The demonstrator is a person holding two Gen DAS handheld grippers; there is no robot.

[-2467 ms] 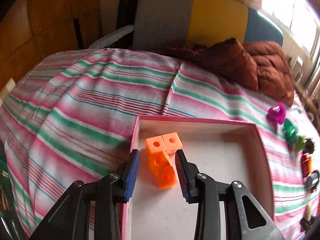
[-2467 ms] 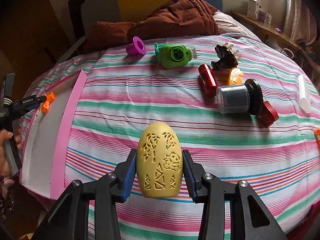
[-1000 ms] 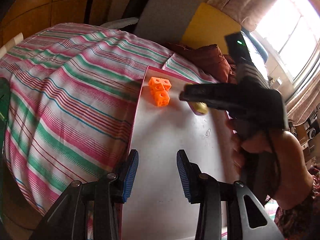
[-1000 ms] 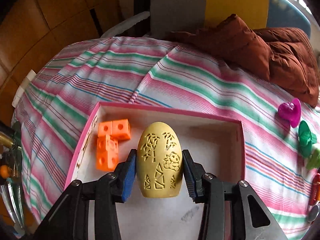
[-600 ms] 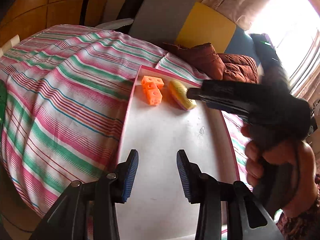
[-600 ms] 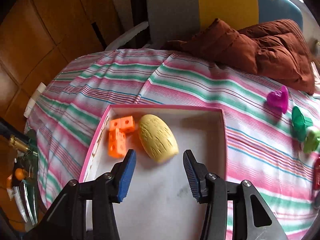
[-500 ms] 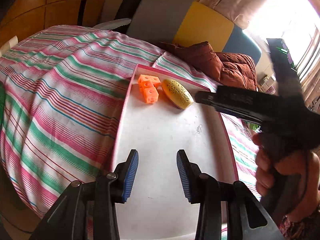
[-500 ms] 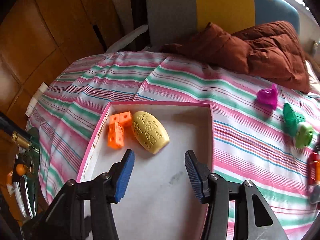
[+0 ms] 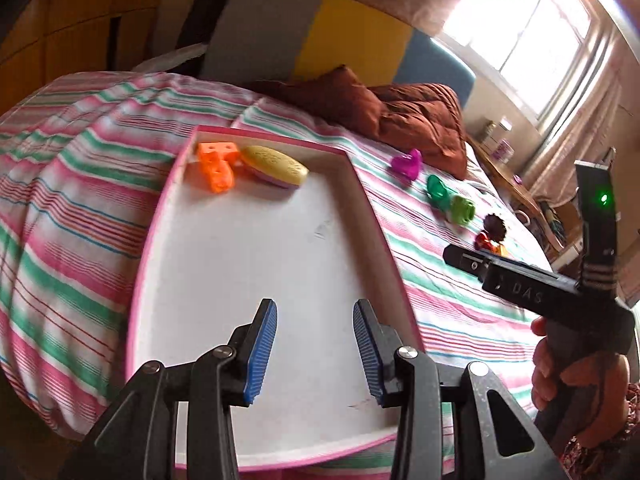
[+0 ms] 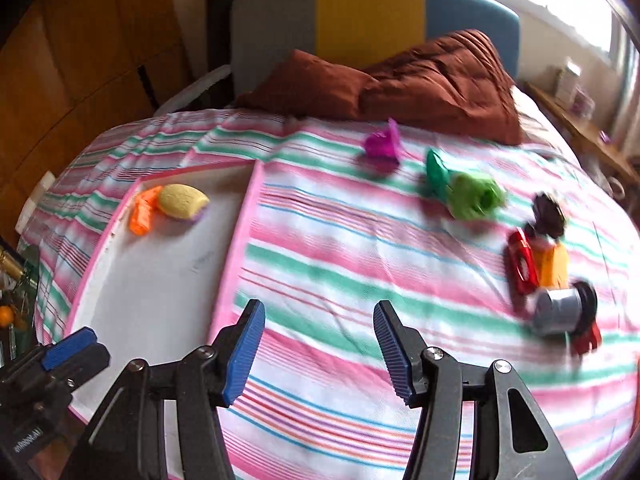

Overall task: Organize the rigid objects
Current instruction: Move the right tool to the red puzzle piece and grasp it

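Left gripper (image 9: 314,346): fingers apart, holding nothing, over the pink tray (image 9: 362,184)
Right gripper (image 10: 319,346): just opened wider – empty, above the striped bedcover (image 10: 340,248)
Yellow egg (image 9: 275,161): on its side in the tray's far corner – beside the orange blocks (image 9: 216,164)

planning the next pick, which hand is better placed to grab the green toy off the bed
Right, probably. The right gripper is open, empty, over the bedspread facing the green toy; the left gripper hangs over the pink tray.

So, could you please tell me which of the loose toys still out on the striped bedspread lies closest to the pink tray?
The magenta toy: it lies nearest the pink tray's far corner, while the green toy, the red one and the grey cylinder trail away rightward.
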